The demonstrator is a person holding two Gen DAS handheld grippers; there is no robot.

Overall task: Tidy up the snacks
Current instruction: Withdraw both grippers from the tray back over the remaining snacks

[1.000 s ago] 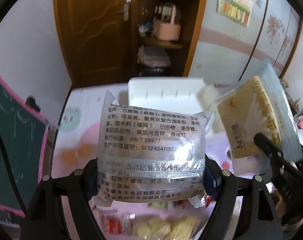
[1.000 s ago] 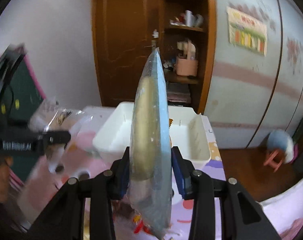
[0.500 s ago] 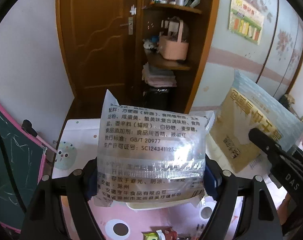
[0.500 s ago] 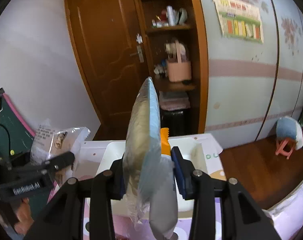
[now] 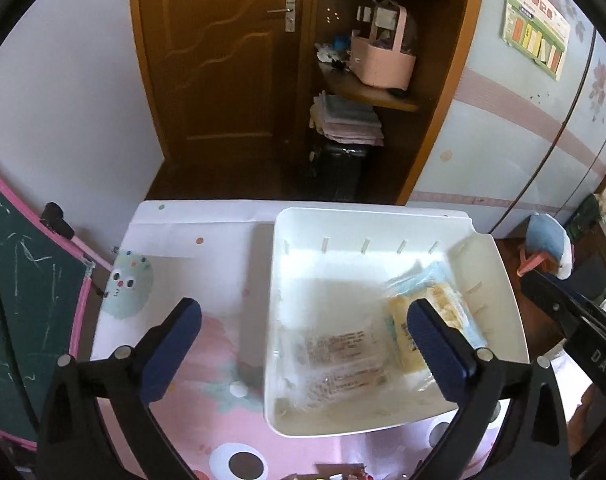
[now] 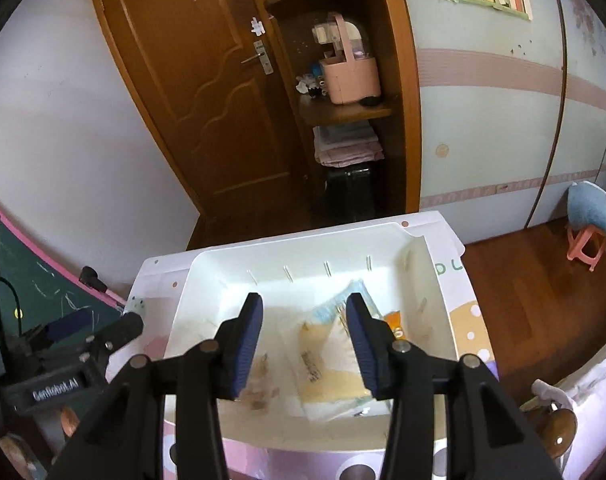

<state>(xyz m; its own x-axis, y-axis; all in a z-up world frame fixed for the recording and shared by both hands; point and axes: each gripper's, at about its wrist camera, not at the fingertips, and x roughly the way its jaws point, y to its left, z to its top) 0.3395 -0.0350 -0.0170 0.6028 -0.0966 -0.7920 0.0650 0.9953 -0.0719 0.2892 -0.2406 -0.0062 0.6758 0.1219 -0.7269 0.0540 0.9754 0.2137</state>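
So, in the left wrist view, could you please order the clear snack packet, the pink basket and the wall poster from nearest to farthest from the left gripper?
1. Clear snack packet: in the white bin, between the left gripper's open fingers.
2. Pink basket: on the wooden shelf beyond the table.
3. Wall poster: upper right; its lead over the basket is slim.

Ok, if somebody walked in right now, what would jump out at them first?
Probably the white bin on the pink patterned tablecloth, with a clear printed snack packet and a yellow-and-blue snack packet lying inside. Above it, the left tongs and right tongs both hang open and empty. Behind stands a brown wooden door.
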